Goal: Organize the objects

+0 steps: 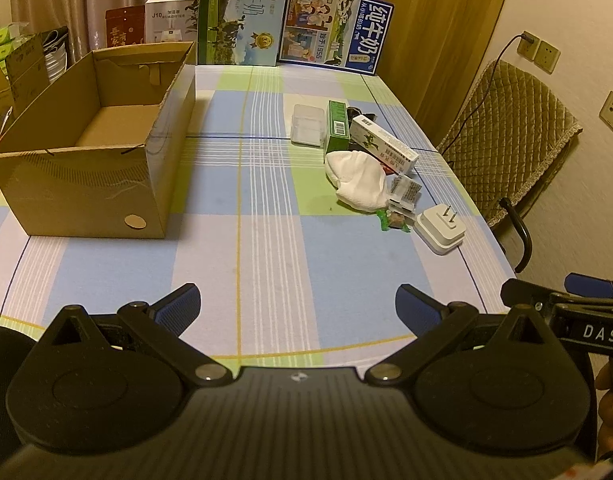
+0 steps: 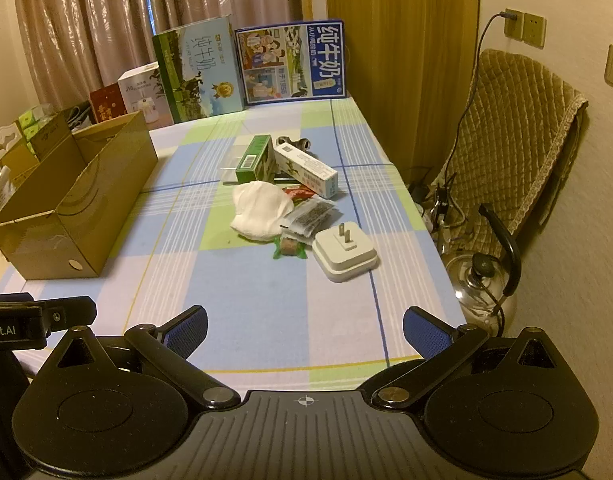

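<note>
Cardboard box (image 1: 94,148) sits at the left of the desk (image 1: 242,264), top open, flaps clear, interior empty as far as the left wrist view shows. Judgement: it is the bin for the loose items, set apart from them so either gripper can drop in from above.

Left gripper (image 1: 296,306) hovers above the near desk edge, fingers (image 1: 178,308) spread wide, nothing between them. It points down the middle strip of checked cloth between box and clutter, so committed to neither.

Right of centre, the clutter lies in one loose cluster, well apart from the box:
- clear plastic case (image 1: 307,124), far side, touching the green carton (image 1: 336,128);
- white medicine box (image 1: 384,144) tilted across a dark object I cannot identify;
- white cloth (image 1: 356,178), crumpled, overlapping neighbouring items;
- printed sachets (image 1: 404,192) and a green-wrapped sweet (image 1: 394,220), just beside the cloth;
- white plug adapter (image 1: 440,230), prongs up, nearest the desk's near edge.

Right gripper (image 2: 304,330) also hangs above the near edge, fingers (image 2: 426,336) released and empty, aimed toward the cluster. Judgement: no item has been moved yet; the adapter is the nearest, least tangled pick for the right side.

Two milk cartons (image 1: 330,28) stand against the curtain at the back, apparently not part of the sort.
</note>
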Motion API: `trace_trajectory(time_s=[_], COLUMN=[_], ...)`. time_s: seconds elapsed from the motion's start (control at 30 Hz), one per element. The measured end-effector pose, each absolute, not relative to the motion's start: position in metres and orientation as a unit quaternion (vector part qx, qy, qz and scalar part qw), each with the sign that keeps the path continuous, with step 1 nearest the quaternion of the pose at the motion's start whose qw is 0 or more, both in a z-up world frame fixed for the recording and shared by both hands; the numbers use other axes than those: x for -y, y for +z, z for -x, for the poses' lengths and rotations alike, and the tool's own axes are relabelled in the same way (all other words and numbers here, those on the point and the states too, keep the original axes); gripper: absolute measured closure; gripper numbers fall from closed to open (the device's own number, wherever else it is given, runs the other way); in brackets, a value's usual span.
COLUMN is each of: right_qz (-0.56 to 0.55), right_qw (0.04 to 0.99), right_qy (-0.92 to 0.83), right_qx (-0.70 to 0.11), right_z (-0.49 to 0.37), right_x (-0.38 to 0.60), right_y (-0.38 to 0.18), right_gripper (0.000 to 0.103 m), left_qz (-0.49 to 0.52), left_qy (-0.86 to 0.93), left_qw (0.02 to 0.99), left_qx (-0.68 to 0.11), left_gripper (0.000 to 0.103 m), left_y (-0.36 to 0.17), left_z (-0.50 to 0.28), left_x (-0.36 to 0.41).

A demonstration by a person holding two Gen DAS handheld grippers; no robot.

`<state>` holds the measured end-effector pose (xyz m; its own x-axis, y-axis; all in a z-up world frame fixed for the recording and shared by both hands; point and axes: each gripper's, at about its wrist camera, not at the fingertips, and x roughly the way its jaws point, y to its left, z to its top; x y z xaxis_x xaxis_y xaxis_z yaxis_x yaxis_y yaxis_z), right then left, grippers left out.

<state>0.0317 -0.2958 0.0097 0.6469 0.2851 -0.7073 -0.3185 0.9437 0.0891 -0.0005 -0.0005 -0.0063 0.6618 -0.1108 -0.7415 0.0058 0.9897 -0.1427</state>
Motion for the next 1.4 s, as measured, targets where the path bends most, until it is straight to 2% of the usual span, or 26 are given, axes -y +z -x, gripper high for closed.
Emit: trace_trajectory(time_s=[1.1, 1.4], right_qz=[0.023, 0.043], right_qw=[0.907, 0.917], right_qy=[0.164, 0.173], right_qx=[-0.386, -0.358], right_z=[-0.04, -0.064], right_x=[0.304, 0.314], right_y=[0.008, 0.019], right_gripper=[0.002, 0.002], left_qz=[0.062, 0.044], left_qy=[-0.042, -0.05], left_qw=[0.907, 0.911], left_qx=[-0.414, -0.406], left_gripper=[0.001, 0.001], left_y=[-0.008, -0.011], left_z=[-0.008, -0.036], left_x=[0.005, 0.007])
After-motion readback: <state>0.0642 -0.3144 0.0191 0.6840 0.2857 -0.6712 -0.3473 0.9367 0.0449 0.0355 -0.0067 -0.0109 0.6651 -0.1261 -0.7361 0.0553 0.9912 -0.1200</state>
